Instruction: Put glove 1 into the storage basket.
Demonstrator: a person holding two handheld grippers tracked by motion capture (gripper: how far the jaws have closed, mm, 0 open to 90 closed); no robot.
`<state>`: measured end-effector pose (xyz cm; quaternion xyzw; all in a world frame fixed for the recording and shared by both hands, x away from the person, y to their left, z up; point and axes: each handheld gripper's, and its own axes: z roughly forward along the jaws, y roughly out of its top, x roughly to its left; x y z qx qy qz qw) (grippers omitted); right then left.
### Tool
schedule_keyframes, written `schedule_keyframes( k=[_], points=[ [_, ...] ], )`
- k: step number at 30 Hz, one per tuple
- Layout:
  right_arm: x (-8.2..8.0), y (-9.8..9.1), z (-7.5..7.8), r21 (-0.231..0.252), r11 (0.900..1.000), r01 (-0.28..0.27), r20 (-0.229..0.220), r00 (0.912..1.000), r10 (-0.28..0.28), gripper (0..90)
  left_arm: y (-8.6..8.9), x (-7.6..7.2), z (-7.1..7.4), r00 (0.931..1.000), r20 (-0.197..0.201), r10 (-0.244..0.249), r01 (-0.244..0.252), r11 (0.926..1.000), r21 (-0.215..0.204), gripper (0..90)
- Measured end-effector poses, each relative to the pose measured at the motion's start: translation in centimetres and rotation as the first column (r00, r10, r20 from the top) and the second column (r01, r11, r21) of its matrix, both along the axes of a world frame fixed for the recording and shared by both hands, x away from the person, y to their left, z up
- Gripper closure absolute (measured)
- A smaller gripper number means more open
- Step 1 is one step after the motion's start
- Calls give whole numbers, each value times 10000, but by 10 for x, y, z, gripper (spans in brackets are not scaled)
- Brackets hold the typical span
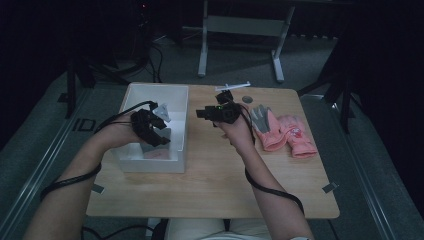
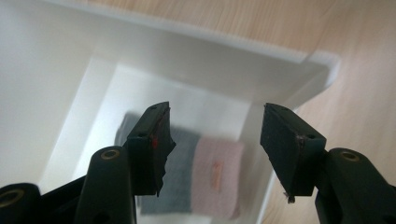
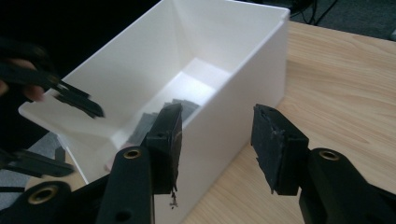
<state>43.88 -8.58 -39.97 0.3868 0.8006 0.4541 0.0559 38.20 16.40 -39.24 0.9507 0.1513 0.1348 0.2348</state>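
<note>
A white box (image 1: 182, 125) stands on the left part of the wooden table (image 1: 225, 185). A folded grey and pink glove (image 2: 205, 172) lies flat on the box's floor (image 3: 182, 109). My left gripper (image 1: 162, 131) hangs above the inside of the box, pointing down at that glove, its jaws apart with nothing between them (image 2: 217, 126). My right gripper (image 1: 210, 107) hovers just outside the box's right wall (image 3: 243, 84), aimed toward the box, jaws spread and empty (image 3: 217, 126). A pair of pink and grey gloves (image 1: 280, 130) rests on the table right of my right hand.
A small grey round piece (image 1: 246, 99) and a thin white strip (image 1: 235, 86) lie near the table's far edge. Beyond the table stands a grey desk frame (image 1: 202, 45) on the floor. Cables trail from both grippers along the forearms.
</note>
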Motion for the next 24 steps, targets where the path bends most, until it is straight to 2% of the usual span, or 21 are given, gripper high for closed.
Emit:
schedule_keyframes(
  k=[5, 7, 8, 9, 13, 15, 17, 20, 24],
  points=[
    [-3, -19, -1, -9, 9999, 119, 37, 9999, -119, 518, -19, -4, 12, 9998, 150, -101, 104, 9997, -207, 423],
    [-5, -26, -1, -26, 9999, 144, 139, 9998, -144, 508, -28, -4, 16, 10000, 66, -5, 8, 9992, -391, 423],
    [-6, -29, -1, -42, 9999, 154, 166, 9997, -153, 505, -34, -3, 17, 9995, 118, 309, -304, 9987, -412, 423],
    [-7, -33, 0, -83, 9999, 142, 256, 9996, -140, 504, -37, -4, 17, 9995, 160, 267, -261, 9990, -355, 423],
    [-11, -51, 3, -130, 9997, 230, 437, 9988, -224, 507, -60, -11, 12, 9999, 99, 20, -20, 10000, -11, 394],
    [-13, -58, 4, -87, 9996, 264, 524, 9983, -259, 507, -72, -18, 8, 9998, 198, -94, 93, 9999, 50, 364],
    [-15, -67, 4, -200, 9995, 260, 733, 9970, -245, 507, -85, -26, 4, 9995, 315, -89, 79, 9995, 315, 359],
    [-17, -79, 1, -249, 9992, 328, 823, 9961, -306, 508, -103, -36, -4, 9990, 407, 208, -229, 9984, 521, 358],
    [-17, -97, -2, -129, 9986, 504, 862, 9951, -491, 524, -118, -48, -14, 9967, 503, 643, -665, 9969, 421, 352]
  ],
)
